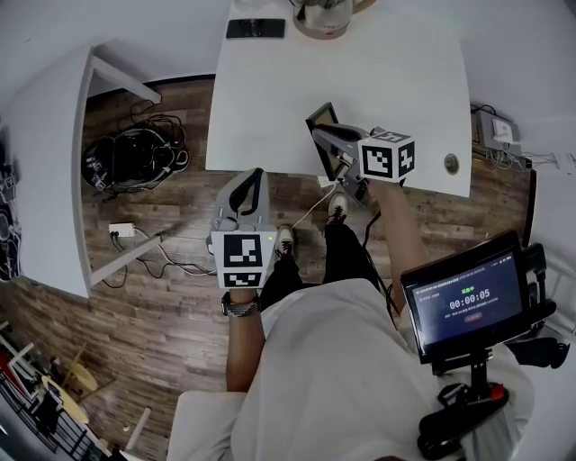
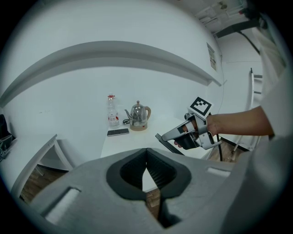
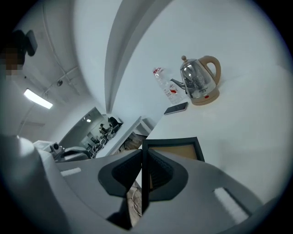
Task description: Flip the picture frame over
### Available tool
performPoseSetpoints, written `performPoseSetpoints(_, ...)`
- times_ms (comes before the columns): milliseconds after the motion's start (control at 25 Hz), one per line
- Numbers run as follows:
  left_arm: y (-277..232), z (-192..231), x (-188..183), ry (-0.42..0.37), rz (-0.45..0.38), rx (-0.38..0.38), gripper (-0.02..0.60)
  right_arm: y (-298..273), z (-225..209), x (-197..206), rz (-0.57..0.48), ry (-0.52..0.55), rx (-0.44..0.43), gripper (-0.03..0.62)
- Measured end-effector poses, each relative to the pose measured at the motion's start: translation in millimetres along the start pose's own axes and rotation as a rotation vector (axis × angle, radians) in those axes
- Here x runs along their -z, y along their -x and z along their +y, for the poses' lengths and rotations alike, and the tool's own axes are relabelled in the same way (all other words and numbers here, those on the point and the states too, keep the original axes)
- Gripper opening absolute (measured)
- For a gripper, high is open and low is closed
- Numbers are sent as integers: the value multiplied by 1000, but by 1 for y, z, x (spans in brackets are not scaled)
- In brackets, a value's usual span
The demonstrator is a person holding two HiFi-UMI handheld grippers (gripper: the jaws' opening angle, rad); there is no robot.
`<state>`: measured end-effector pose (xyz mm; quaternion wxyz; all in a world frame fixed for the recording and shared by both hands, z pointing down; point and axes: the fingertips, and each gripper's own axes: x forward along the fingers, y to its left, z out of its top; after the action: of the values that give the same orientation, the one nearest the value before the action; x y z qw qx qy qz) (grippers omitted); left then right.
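Observation:
The picture frame (image 1: 321,116) is black with a brown panel (image 3: 177,150). It is raised on edge over the near side of the white table (image 1: 396,81). My right gripper (image 1: 326,140) is shut on the frame's left rail (image 3: 144,183), which stands as a thin dark strip between the pads. From the left gripper view the frame (image 2: 168,144) shows as a tilted dark slab in the right gripper (image 2: 182,133). My left gripper (image 1: 254,177) hangs just off the table's front edge, over the floor, shut on nothing, its tips (image 2: 146,170) pressed together.
At the table's far side stand a steel kettle (image 1: 322,13), a phone (image 1: 256,29) and a clear bottle (image 2: 111,116). A second white table (image 1: 54,162) stands at the left, with tangled cables (image 1: 135,158) on the wooden floor. A timer screen (image 1: 463,297) is at lower right.

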<state>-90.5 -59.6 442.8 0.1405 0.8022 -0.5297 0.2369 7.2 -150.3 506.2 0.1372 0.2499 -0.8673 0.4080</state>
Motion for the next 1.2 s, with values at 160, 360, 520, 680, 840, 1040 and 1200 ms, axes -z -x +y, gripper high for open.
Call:
performPoseSetpoints(160,-2,0,-2,-5,0,13,3,7,-6,-9,-69,-122,-56,44)
performPoseSetpoints(360,-5,-3,-3,-12,4,27,3,19,-14,-14,-134,-265,-130,44)
performPoseSetpoints(520,-9,-6,-5,-19,4,43,3,29,-24,-18,-190,-345,-184,44)
performPoseSetpoints(680,-13,-10,-7,-29,6,58,3,38,-38,-14,-213,-376,-186,46)
performPoseSetpoints(840,-17,-14,-8,-36,8,77,3,46,-50,-6,-248,-468,-198,46)
performPoseSetpoints(1040,-20,-17,-8,-46,11,88,3,48,-53,-5,-289,-567,-231,44)
performPoseSetpoints(1200,-21,-18,-8,-49,13,91,3,46,-51,-11,-345,-652,-286,44)
